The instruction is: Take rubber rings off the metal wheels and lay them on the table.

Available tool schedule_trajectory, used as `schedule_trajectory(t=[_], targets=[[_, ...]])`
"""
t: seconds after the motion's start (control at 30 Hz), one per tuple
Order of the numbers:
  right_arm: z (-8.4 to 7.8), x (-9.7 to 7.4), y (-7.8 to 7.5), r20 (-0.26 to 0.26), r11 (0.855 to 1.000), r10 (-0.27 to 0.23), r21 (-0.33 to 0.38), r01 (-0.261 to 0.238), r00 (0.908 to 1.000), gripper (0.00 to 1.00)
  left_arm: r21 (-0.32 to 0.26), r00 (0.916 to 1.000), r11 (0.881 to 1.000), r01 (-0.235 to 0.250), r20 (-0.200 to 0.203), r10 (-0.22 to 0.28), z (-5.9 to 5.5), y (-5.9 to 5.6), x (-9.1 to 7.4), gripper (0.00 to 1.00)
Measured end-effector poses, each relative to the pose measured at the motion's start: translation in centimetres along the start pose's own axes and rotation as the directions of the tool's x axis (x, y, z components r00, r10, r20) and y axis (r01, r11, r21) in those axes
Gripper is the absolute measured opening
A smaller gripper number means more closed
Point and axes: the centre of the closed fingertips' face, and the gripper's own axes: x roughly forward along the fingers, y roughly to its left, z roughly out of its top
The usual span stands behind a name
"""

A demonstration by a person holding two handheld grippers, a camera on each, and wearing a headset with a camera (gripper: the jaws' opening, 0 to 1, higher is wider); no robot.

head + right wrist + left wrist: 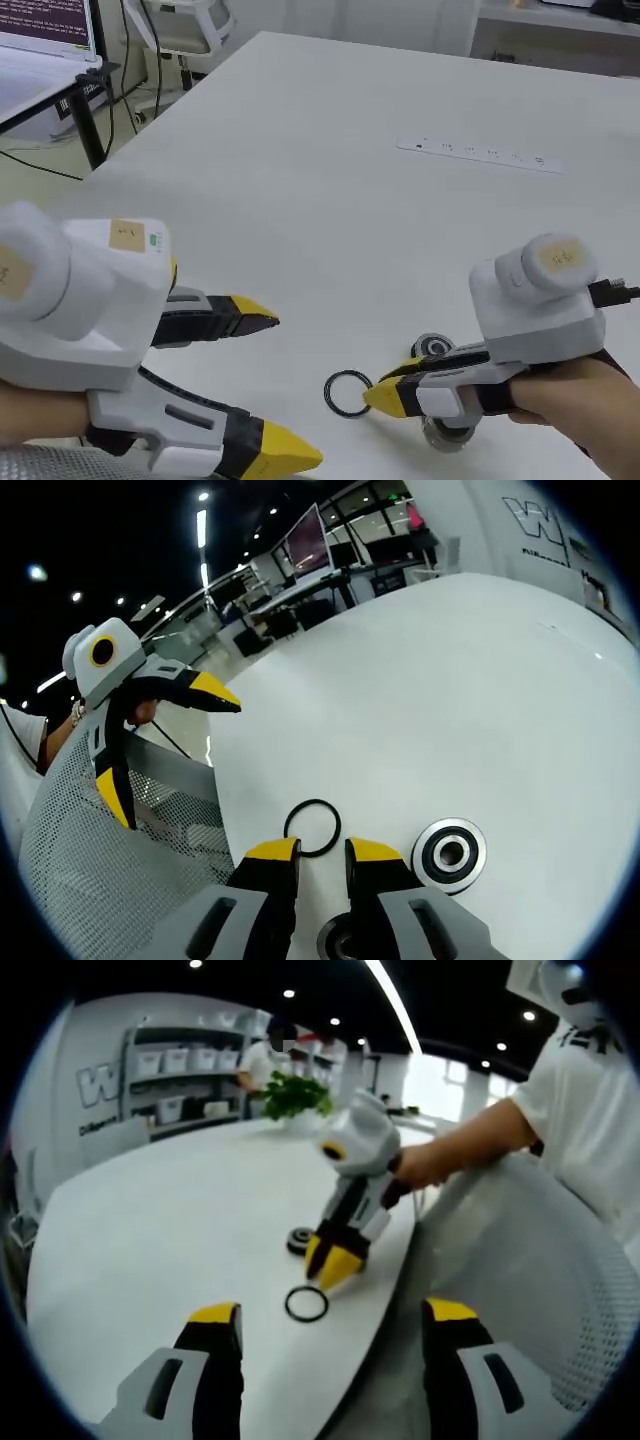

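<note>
The white surface [330, 180] takes most of the head view. It is bare except for a power strip [480, 155] far from the work.

The left gripper [272, 385] is next in size. It hangs over the near edge with its jaws spread wide and released, and it holds nothing. It is well apart from the wheels.

The right gripper [385, 398] sits low over the surface. Its jaws are drawn close, with only a narrow slit between the yellow tips, and nothing is grasped in them.

Two metal wheels lie by it. One wheel [450, 852] is flat on the surface just beside the right jaw. The second wheel [445, 432] is partly hidden under the body of the gripper. I cannot tell if either wheel carries a rubber band on its rim.

The rubber ring [313, 827] is the smallest thing. It lies flat and free on the surface, just in front of the right gripper's tips, and it seems not to touch them.

In my judgement this ring is already delivered, so the step in hand is the next wheel. To do it well, the left gripper should come in and pin the wheel by its hub. The right gripper then opens a little and pinches only the rubber edge. It should roll the rubber off slowly, so that the wheel does not slide away.
</note>
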Motion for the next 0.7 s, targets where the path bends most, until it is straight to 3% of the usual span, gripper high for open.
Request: schedule_trajectory(t=[0.27, 0.43, 0.6, 0.7], targets=[[1.6, -2.0, -1.0, 0.081, 1.0, -0.019, -0.022, 0.021, 0.9966, 0.17, 0.019, 0.9988, 0.999, 0.034, 0.036, -0.034, 1.1, -0.8, 0.0, 0.76], [2.5, -3.6, -2.3, 0.138, 0.999, -0.045, 0.003, 0.045, 0.9894, 0.17, 0.079, 0.9996, 0.997, 0.026, 0.007, -0.027, 1.3, -0.9, -0.2, 0.77], [3.3, -5.1, -2.9, 0.201, 0.999, -0.049, 0.021, 0.045, 0.9783, 0.17, 0.094, 0.9973, 0.995, 0.028, 0.065, -0.034, 3.6, -1.1, -0.5, 0.79], [3.6, -5.9, -3.6, 0.231, 0.997, -0.071, 0.032, 0.065, 0.9704, 0.17, 0.118, 0.9979, 0.993, 0.018, 0.06, -0.025, 4.6, -0.8, -0.5, 0.79]])
